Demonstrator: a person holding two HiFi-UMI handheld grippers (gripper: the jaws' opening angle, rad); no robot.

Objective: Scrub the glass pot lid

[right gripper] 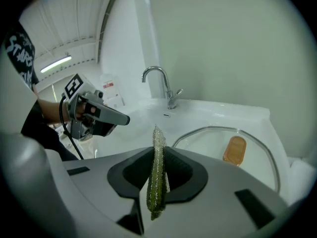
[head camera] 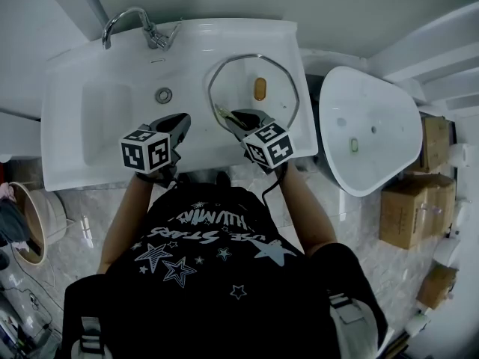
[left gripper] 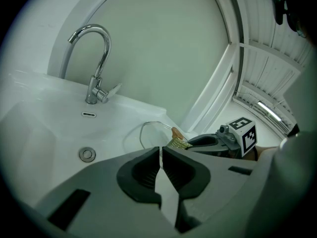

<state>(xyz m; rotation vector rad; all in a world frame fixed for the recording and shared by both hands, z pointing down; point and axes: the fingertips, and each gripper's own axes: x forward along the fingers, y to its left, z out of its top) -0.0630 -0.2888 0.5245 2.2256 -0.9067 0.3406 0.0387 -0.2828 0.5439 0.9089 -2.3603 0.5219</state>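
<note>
**Scouring pad clamped in the right claw at the lid's front rim**

The glass pot lid (head camera: 238, 81) lies flat on the right-hand shelf of the white washbasin (head camera: 82, 66), to the right of the bowl. Its metal rim runs close to the shelf's back and right edges. An amber knob (head camera: 260, 89) sits at the lid's middle.

The right gripper (head camera: 233, 116) hovers at the lid's front rim, pointing toward the back wall. Its jaws are closed tight on a green-gold scouring pad (right gripper: 157, 172). The pad stands on edge between the pads, and its tip pokes out past them. Whether that tip touches the glass cannot be told.

The left gripper (head camera: 182, 118) hangs over the front right part of the bowl, just beside the right one. Its jaws are drawn together to a thin slit, with nothing between them.

The bowl shows its round metal drain (head camera: 164, 95) at the bottom. The chrome faucet (head camera: 135, 19) stands at the back edge, above the bowl's right side.

On the floor to the left is a round beige tub (head camera: 46, 226) with grey cloth (head camera: 10, 219) in it. To the right, beyond a white oval fixture (head camera: 374, 126), stand cardboard boxes (head camera: 408, 209).
</note>
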